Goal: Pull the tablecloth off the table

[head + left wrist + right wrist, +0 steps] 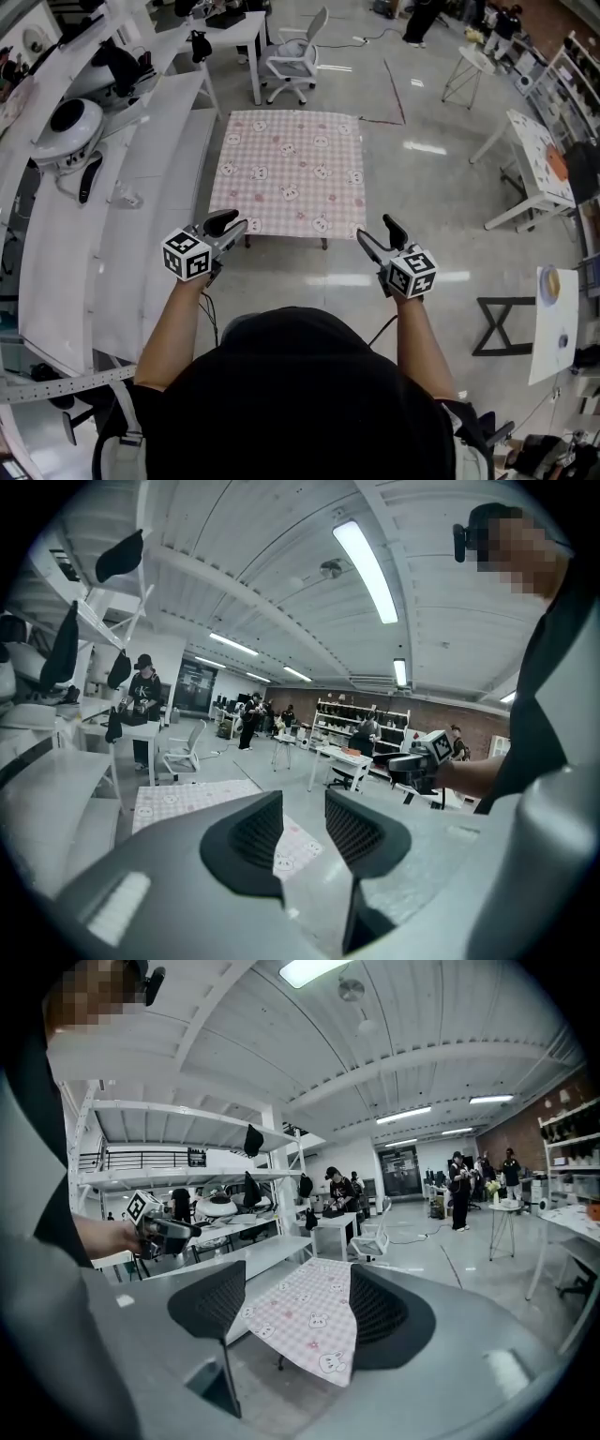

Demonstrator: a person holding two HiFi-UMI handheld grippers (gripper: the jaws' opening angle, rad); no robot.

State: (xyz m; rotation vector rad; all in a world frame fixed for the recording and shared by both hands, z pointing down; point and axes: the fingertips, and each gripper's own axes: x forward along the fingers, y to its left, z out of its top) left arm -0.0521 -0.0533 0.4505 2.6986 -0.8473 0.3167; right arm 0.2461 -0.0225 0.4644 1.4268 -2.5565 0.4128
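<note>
A pink checked tablecloth (291,173) with small animal prints covers a low table in the middle of the floor; its near edge hangs over the table's front. My left gripper (228,225) hovers open just short of the cloth's near left corner, with nothing between its jaws. My right gripper (380,236) is open too, in the air off the near right corner. In the left gripper view the cloth (178,799) lies beyond the spread gripper (302,808). The right gripper view shows the cloth (309,1321) between and beyond the gripper (298,1283).
Long white benches (141,187) with robot parts run along the left, close to the table. A white office chair (295,56) and a desk (234,28) stand behind it. White tables (534,159) and a black stand (506,328) are on the right. People stand far back.
</note>
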